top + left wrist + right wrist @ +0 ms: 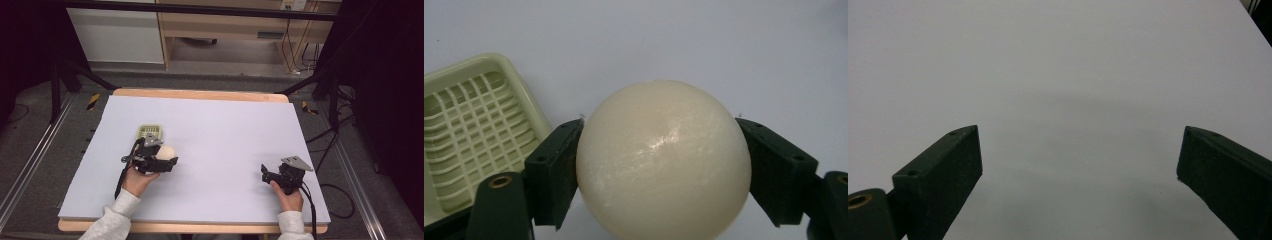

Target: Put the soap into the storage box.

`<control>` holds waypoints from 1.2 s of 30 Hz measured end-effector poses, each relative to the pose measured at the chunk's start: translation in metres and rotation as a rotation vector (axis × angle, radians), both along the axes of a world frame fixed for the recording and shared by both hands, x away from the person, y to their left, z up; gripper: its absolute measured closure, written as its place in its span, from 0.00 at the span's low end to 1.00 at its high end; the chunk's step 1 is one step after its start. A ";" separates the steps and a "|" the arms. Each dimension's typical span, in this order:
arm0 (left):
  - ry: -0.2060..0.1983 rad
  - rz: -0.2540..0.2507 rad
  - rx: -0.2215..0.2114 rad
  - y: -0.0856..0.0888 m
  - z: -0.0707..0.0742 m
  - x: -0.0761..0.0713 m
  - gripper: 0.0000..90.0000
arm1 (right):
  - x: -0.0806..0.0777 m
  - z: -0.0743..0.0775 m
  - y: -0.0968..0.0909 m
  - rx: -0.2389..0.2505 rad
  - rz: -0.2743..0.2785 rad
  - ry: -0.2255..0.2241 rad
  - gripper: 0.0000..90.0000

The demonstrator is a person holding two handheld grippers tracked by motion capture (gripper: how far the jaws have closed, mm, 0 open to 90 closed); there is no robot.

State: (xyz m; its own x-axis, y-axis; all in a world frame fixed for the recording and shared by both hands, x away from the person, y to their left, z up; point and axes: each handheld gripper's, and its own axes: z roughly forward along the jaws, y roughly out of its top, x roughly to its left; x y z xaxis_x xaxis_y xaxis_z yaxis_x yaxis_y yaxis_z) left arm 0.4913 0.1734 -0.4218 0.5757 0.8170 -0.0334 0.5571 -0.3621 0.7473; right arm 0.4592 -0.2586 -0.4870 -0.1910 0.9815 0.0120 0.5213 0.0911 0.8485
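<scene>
A cream ball [664,160] sits squeezed between the two black jaws of my left gripper [659,170]; in the high view the ball [167,151] shows at the left gripper [159,161], left of the table's middle. A pale green slotted tray [469,130] lies just beyond and left of it, seen as the tray [151,131] in the high view. My right gripper [270,176] rests near the front right, and its jaws stand wide apart over bare surface with nothing between them [1080,165].
The table is covered by a light lavender sheet [225,130] with a wooden rim [200,94] at the back. Tripod legs and cables stand on the floor at both sides. A wooden desk is behind the table.
</scene>
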 end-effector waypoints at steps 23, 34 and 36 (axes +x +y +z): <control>-0.006 0.084 -0.016 0.028 0.007 0.026 0.25 | 0.000 0.000 0.000 0.001 0.005 0.000 0.05; -0.002 0.140 -0.037 0.048 0.009 0.042 0.25 | 0.000 0.000 0.000 0.000 0.005 0.000 0.05; 0.002 0.147 -0.031 0.051 0.007 0.045 0.25 | 0.000 0.000 0.000 0.000 0.005 0.001 0.05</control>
State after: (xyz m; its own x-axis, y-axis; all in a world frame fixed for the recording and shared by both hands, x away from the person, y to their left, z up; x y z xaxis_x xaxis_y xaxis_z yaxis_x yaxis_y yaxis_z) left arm 0.5365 0.2242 -0.4144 0.4500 0.8909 -0.0616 0.6042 -0.2529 0.7556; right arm 0.4591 -0.2584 -0.4868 -0.1957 0.9806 0.0126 0.5218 0.0933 0.8479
